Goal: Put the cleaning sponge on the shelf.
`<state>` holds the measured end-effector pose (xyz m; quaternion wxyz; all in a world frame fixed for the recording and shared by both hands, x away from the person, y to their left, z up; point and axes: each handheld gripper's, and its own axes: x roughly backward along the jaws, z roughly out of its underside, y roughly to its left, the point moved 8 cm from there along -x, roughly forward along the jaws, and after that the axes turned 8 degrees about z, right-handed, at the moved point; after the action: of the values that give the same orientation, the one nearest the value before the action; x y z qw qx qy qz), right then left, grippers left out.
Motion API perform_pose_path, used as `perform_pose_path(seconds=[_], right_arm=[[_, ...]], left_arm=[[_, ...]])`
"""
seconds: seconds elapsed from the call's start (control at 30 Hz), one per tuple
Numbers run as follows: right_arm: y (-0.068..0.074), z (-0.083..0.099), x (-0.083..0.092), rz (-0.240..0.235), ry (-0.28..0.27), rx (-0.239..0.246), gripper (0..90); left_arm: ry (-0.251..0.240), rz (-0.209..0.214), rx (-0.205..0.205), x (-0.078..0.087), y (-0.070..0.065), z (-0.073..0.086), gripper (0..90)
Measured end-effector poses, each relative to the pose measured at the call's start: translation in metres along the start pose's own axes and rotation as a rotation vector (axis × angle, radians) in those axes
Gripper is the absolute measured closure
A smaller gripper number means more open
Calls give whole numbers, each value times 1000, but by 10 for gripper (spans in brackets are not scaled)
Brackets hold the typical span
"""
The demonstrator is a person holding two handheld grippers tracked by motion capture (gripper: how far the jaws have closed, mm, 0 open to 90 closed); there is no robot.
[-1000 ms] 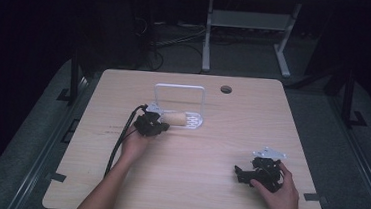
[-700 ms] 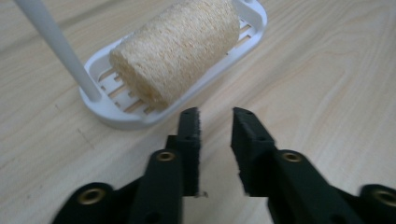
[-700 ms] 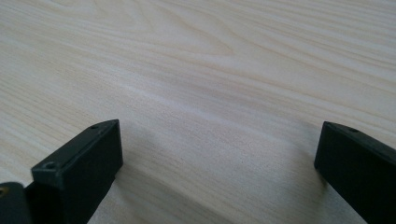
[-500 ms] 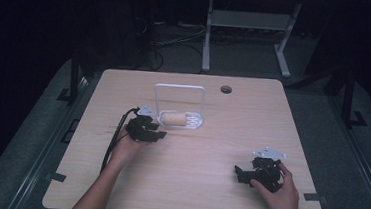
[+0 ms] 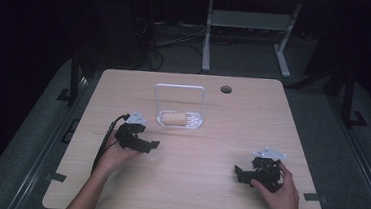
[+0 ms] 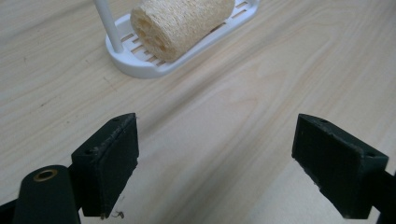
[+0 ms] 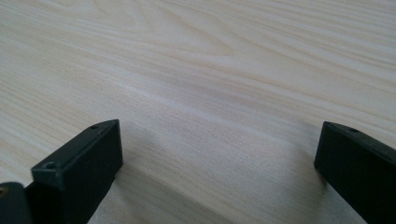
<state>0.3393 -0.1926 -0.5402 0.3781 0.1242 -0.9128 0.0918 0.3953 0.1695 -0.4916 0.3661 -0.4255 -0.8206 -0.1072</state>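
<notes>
Dim room, pale wooden counter [image 5: 187, 185]. Right tool [image 5: 248, 173] is sitting at 4 o'clock, jaws apart, empty. Left tool [image 5: 145, 142] at 9 o'clock, jaws having just been opening, nothing between them. Loofah [image 5: 174, 118] is lying in the white soap rack [image 5: 195, 126] at 12; placing looks done, only pulling away left.

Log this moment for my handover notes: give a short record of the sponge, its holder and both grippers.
loofah sponge: lying on its side in the holder
white slatted holder: on the table, upright handle loop
left gripper: jaws have just been opening, nothing between them, apart from the holder
right gripper: open, nothing between its jaws, low over bare wood
</notes>
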Motion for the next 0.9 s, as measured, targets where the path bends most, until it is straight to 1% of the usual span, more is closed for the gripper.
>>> perform_pose_path(seconds=[0.03,0.07,0.13,0.17,0.27,0.33,0.43,0.47,0.53,0.6,0.63,0.67,0.7,0.73,0.9], right_arm=[[0,0,0,0,0,0,6],[0,0,0,0,0,0,6],[0,0,0,0,0,-1,6],[0,0,0,0,0,-1,6],[0,0,0,0,0,-2,6],[0,0,0,0,0,-1,6],[0,0,0,0,0,-1,6],[0,0,0,0,0,-2,6],[0,0,0,0,1,-2,6],[0,0,0,0,0,-1,6],[0,0,0,0,0,-1,6],[0,0,0,0,0,-1,6],[0,0,0,0,0,-1,6],[0,0,0,-1,0,-6,5],[0,0,0,0,-1,-4,6]], left_arm=[[-9,1,-5,4,-3,3,142],[-9,1,-5,4,-3,3,143],[-18,-5,-14,11,-6,8,143],[-21,-7,-13,12,-8,10,143],[-22,-6,-16,16,-11,14,143],[-19,-5,-20,20,-15,20,143],[-18,-13,-21,22,-16,25,143],[-15,-19,-20,25,-17,31,143],[-16,-22,-17,28,-18,36,143],[-11,-33,-19,32,-18,43,143],[-11,-33,-19,32,-18,43,143],[-5,-41,-24,35,-19,49,143],[-5,-41,-24,35,-19,49,143],[-5,-53,-23,37,-19,54,143],[-7,-62,-19,43,-20,62,143]])
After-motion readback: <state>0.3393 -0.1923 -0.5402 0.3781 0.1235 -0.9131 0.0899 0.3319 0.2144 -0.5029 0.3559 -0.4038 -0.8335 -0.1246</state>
